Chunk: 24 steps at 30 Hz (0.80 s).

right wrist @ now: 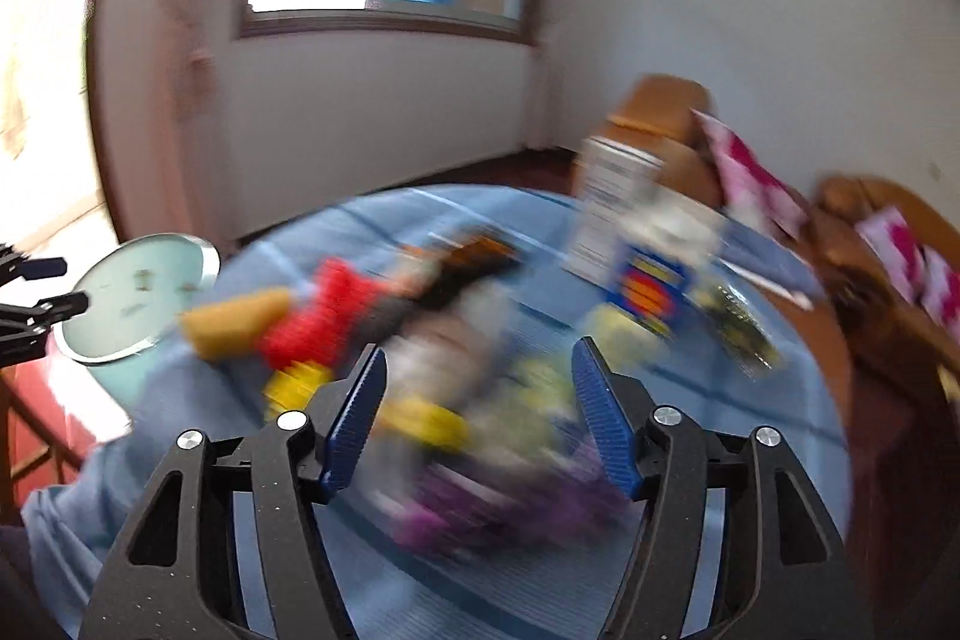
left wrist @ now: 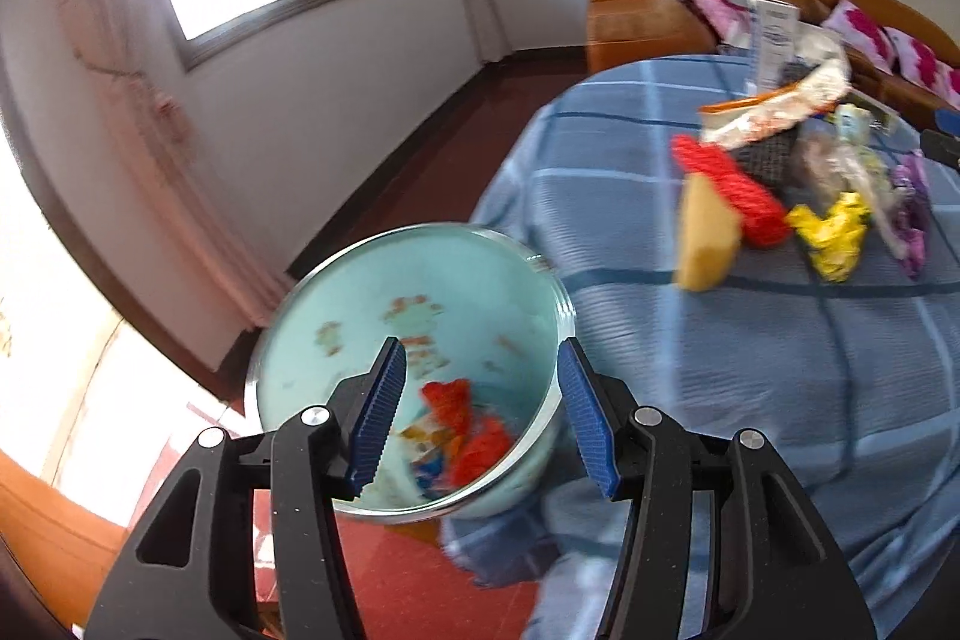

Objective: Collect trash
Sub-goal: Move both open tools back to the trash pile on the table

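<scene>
Much blurred trash point(right wrist: 456, 388) beyond right tongs point(right wrist: 477, 418), unidentifiable.

The right gripper point(right wrist: 477, 412) hangs with jaws apart and empty over blurred trash point(right wrist: 456, 400) on the blue table point(right wrist: 750, 400). The bin point(right wrist: 141, 298) stands at nine o'clock.

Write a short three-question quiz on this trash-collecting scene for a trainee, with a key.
1. True or false: the left claw grips a wrapper.
2. What colour is the trash bin? A pale teal; B black; C orange.
3. Fill in: the yellow sponge lies on the blue checked ____.

Key: 1 false, its jaws stand open and empty above the bin. 2 A. 3 tablecloth.
</scene>
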Motion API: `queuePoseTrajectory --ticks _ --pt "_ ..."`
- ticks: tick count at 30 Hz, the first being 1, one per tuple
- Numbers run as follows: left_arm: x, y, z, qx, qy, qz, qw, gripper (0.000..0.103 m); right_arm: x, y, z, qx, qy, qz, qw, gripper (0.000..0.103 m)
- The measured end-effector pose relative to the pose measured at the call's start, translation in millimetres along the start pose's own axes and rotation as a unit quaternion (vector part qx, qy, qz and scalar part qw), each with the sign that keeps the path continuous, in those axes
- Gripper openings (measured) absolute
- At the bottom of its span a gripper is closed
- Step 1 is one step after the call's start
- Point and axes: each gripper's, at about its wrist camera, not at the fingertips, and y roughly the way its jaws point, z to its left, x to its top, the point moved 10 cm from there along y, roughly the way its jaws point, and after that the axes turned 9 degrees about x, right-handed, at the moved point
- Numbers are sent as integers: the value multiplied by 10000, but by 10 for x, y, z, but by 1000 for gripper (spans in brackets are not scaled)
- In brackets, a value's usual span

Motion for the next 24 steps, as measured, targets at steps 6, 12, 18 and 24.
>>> queuePoseTrajectory --ticks 6,12,18,24 --pt "197 -56 -531 -320 170 -163 9992 53 -328 -196 -452 -343 423 -30 9985 69" --pt "321 135 -879 -561 125 -36 9983 53 -499 -253 -683 -511 782 -60 9956 69" --pt "351 345 -1071 -718 192 144 9971 43 -563 -256 -823 -535 942 -58 9941 73" --pt "334 419 -1019 -781 85 193 9967 42 -625 -196 -773 -457 948 15 9944 73"
